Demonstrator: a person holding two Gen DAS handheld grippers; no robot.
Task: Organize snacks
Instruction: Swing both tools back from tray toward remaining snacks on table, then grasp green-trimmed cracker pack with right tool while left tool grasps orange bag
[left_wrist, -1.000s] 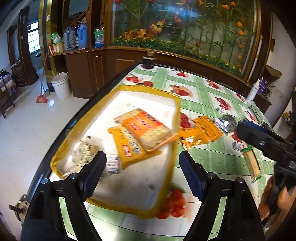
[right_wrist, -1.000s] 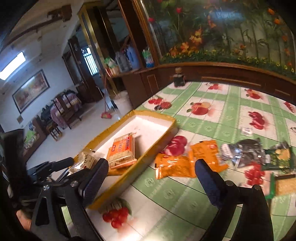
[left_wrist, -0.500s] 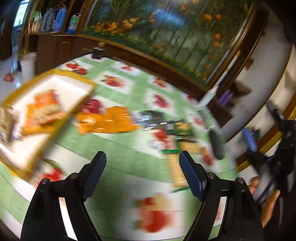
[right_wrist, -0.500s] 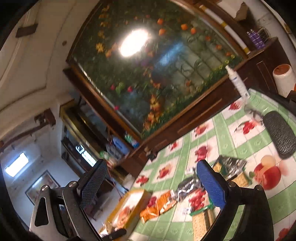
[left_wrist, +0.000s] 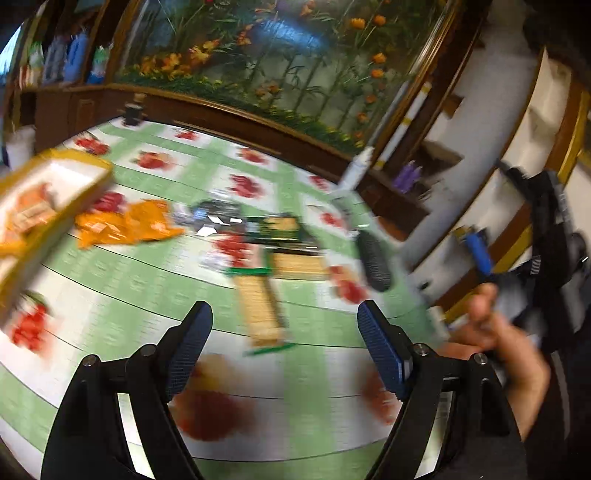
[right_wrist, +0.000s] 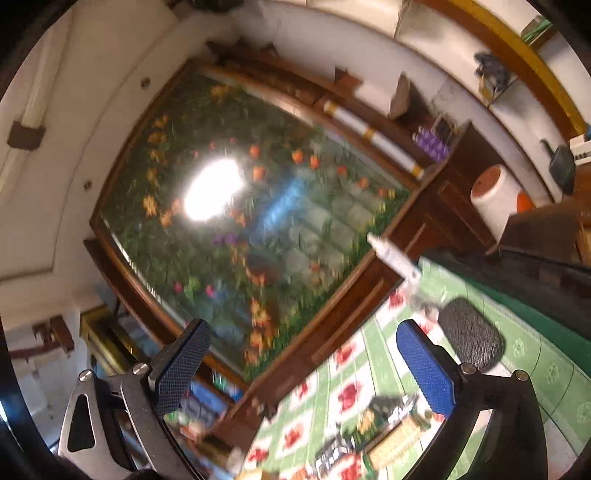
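Over the fruit-print tablecloth (left_wrist: 155, 266) the left gripper (left_wrist: 284, 332) has swung right since a second ago: yellow tray (left_wrist: 55, 192) now at far left edge, was centred. Jaws apart, empty. Cracker pack (left_wrist: 260, 306) lies just ahead between the fingers; orange snack bags (left_wrist: 125, 225) beside the tray. Labels too blurred to read. Right gripper (right_wrist: 303, 362) has tilted up toward the flower mural (right_wrist: 236, 206), jaws apart, empty. Right hand (left_wrist: 495, 343) visible at left view's edge.

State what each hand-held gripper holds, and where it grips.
Nothing. The left hand-held gripper and right hand-held gripper both stand open and empty.
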